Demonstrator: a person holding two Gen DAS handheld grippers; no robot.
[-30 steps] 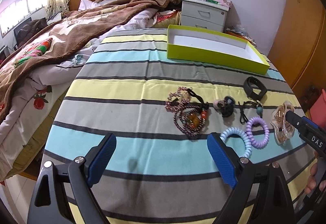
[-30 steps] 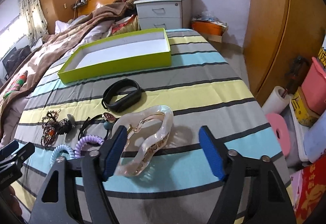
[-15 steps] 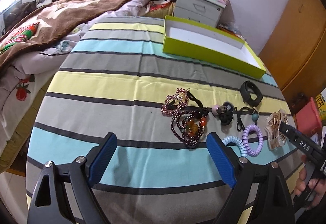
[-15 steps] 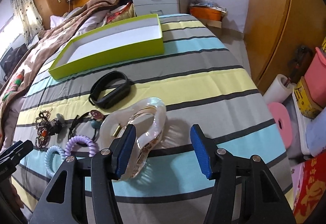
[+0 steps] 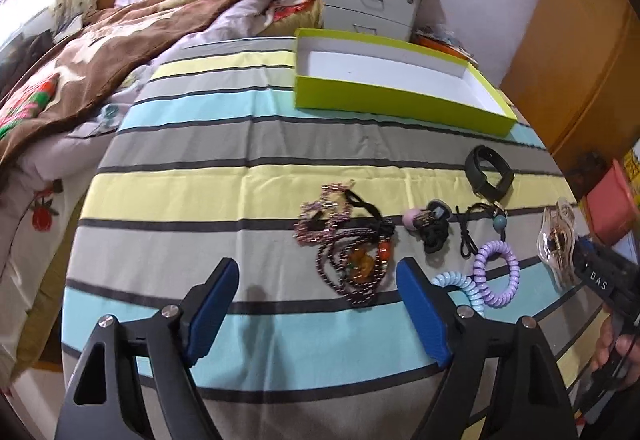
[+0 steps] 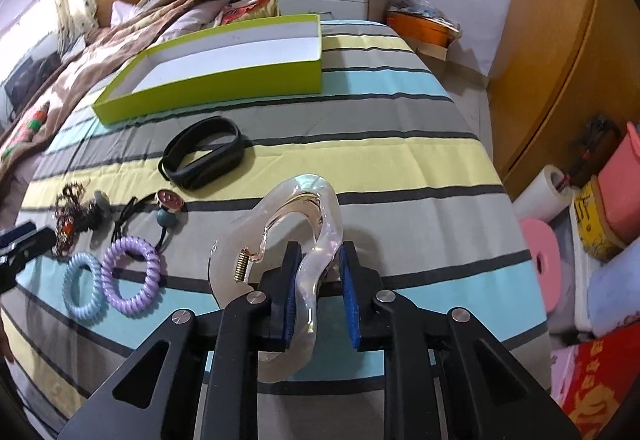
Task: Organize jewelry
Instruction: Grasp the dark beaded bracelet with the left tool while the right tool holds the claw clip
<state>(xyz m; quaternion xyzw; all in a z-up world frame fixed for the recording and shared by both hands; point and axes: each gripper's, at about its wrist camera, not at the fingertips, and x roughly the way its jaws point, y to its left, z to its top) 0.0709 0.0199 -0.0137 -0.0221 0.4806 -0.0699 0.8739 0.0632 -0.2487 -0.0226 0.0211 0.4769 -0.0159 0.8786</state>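
The right tongs [image 6: 318,294] have just been closing on the clear hair claw [image 6: 280,240], which sits between the pads on the striped bed cover [image 6: 400,167]; whether both pads press it firmly is hard to judge, though the grip looks made; the pick-up step is in hand, and next comes a lift and carry to the green box [image 6: 224,79], which lies empty; the left tongs [image 5: 316,304] hang wide, having just narrowed slightly, nothing between them, near the bead necklaces [image 5: 352,264].
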